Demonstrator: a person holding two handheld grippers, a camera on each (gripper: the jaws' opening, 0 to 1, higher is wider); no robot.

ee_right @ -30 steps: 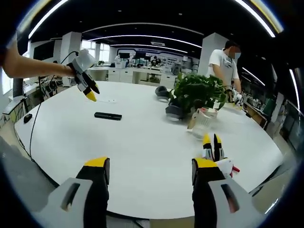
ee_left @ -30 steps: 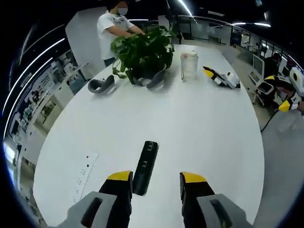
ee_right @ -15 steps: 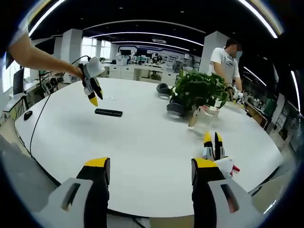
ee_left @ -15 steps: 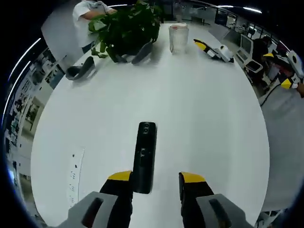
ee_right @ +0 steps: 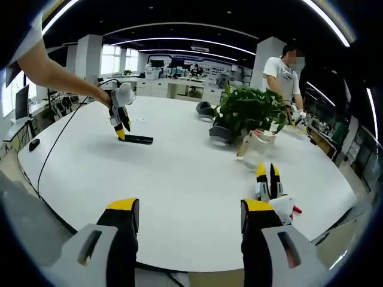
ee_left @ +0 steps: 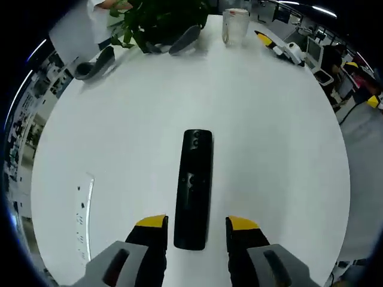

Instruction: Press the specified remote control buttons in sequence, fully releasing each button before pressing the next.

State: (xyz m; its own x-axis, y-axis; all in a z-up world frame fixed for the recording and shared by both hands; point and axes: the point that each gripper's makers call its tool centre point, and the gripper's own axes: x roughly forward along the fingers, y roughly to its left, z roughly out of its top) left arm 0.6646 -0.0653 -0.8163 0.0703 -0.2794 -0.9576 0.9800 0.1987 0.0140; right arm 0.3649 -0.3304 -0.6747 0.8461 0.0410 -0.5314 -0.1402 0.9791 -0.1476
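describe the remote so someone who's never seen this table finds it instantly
Start from the big round white table with the potted green plant at its far edge. On the bare stretch nearer the left gripper lies the slim black bar-shaped remote control, lengthwise between the open yellow-tipped jaws. It is the one long dark object there; beside it lies just a white paper strip.

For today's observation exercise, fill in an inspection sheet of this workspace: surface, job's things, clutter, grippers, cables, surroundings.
Surface: white round table, mostly bare.
Job's things: black remote control lying flat, lengthwise between the left hand-held gripper's open jaws.
Clutter: potted plant, clear jar, grey headrests, spare yellow-tipped gripper, white sheet.
Grippers: left hand-held gripper low over the remote; right hand-held gripper open, holding nothing.
Cables: black cable trailing from the left gripper.
Surroundings: open office, a person standing behind the plant.
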